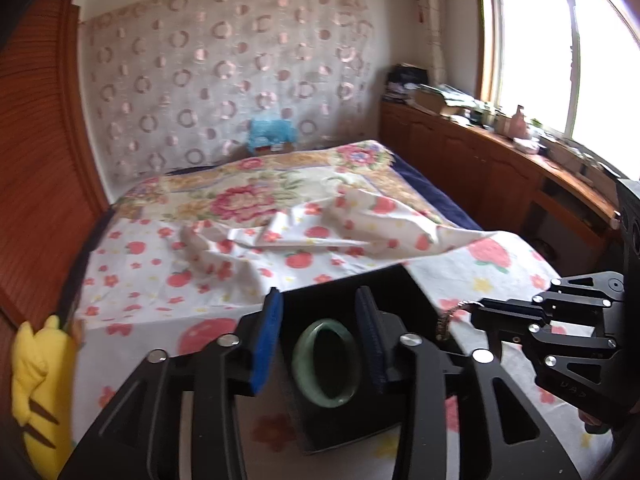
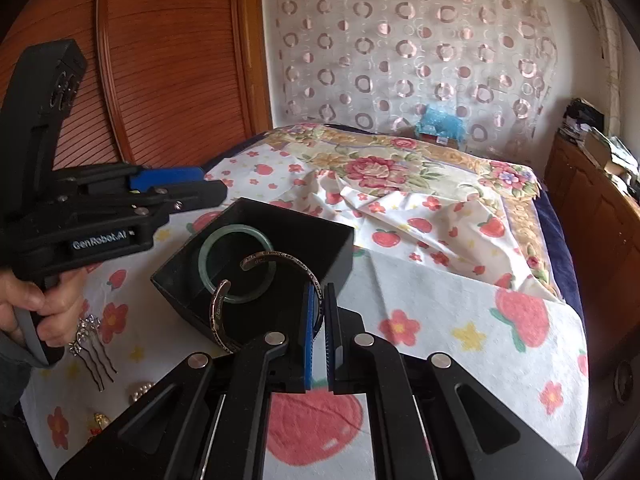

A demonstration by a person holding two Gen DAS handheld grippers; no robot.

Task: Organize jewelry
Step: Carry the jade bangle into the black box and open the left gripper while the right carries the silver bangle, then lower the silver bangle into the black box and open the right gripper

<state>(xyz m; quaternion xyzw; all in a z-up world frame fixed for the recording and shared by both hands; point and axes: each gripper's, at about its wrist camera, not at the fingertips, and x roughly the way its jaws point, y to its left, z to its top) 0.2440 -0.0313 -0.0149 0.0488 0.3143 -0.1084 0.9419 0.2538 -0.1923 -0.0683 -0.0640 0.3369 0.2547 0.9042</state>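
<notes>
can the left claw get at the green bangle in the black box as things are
Probably yes. The left claw is open and hangs right above the green bangle, which lies in the open-topped black box. The one thing near its path is the silver cuff, held over the box by the right claw.

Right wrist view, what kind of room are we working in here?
Most likely a bedroom in a home. A bed covered with strawberry and floral sheets fills the view, a patterned curtain hangs behind it, and a cluttered wooden cabinet runs along the right side.
</notes>
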